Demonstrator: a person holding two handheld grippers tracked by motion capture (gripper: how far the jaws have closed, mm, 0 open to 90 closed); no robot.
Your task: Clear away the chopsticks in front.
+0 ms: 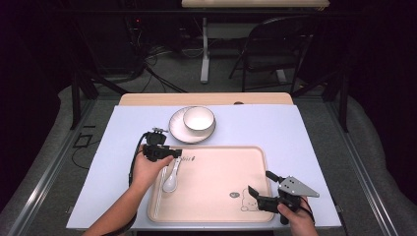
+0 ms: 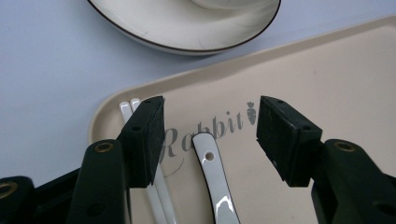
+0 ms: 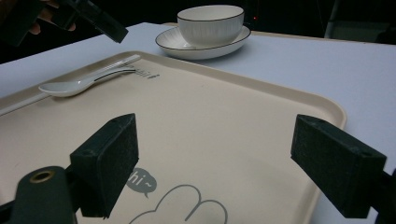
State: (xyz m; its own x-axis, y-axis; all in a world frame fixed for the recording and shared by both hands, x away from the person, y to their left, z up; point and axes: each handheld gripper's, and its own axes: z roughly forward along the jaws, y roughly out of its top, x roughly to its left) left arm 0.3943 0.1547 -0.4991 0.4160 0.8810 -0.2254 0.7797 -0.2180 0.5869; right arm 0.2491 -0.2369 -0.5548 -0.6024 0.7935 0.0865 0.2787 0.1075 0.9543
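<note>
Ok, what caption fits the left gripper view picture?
Open left gripper above a white spoon and chopsticks on the tray.

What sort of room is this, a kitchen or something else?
Probably a lab or recording studio, not a kitchen: black metal frame legs flank the lavender-covered table, loose black cables cross the grey floor, and a black folding chair stands behind.

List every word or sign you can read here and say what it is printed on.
"Rabbit", followed by a small carrot sign: printed on the tray, seen in the left gripper view.
"hi~" in a speech bubble beside a cartoon outline: printed on the tray, seen in the right gripper view.
No other readable text; the bowl and plate show none.
</note>
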